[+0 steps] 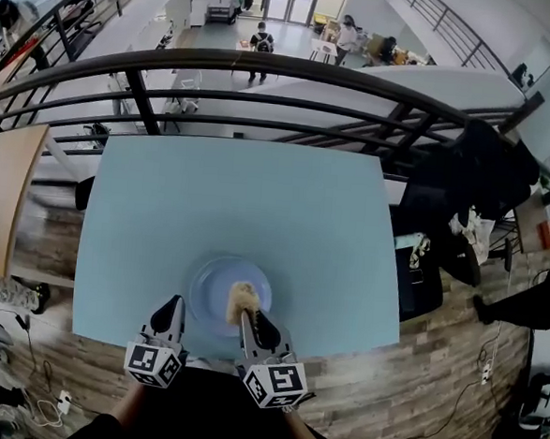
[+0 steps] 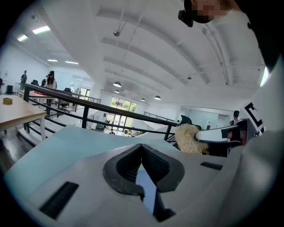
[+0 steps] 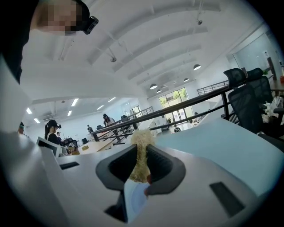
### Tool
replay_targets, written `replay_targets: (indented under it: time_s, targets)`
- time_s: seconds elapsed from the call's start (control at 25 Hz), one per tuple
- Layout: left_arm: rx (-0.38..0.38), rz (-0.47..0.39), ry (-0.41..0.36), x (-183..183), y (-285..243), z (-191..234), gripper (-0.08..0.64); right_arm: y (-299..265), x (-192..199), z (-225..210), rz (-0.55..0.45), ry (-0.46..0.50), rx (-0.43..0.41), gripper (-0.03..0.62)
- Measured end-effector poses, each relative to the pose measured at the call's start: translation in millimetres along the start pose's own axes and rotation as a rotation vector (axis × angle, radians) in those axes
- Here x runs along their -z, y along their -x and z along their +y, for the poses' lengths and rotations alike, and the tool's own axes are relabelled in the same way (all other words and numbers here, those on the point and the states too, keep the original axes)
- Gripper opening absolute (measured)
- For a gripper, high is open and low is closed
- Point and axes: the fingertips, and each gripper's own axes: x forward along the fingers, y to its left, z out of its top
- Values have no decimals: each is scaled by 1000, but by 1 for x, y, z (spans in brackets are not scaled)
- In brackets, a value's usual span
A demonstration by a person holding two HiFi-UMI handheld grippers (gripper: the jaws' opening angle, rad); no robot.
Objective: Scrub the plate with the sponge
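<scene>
A clear bluish plate (image 1: 214, 287) lies near the front edge of the light blue table (image 1: 239, 197). My right gripper (image 1: 247, 315) is shut on a tan fibrous sponge (image 1: 241, 299), which sits over the plate's right half. In the right gripper view the sponge (image 3: 141, 141) stands pinched upright between the jaws (image 3: 142, 157). My left gripper (image 1: 173, 304) hovers just left of the plate's rim, apart from it. Its jaws (image 2: 141, 150) are shut with nothing between them. From the left gripper view the sponge (image 2: 188, 138) shows to the right.
A dark metal railing (image 1: 265, 91) runs behind the table's far edge, with an open floor and people below. A wooden table (image 1: 0, 195) stands at the left. Black chairs and bags (image 1: 465, 190) crowd the right side.
</scene>
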Motion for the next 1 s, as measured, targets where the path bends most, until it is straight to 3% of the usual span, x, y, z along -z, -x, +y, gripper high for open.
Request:
replay_targets:
  time_s: [0.56, 1.0]
  targets:
    - [-89, 75, 29, 43, -21, 7, 2, -43, 39, -15, 125, 47, -102, 69]
    - [-160, 213, 107, 102, -43, 33, 2, -73, 71, -25, 207, 14, -103, 69]
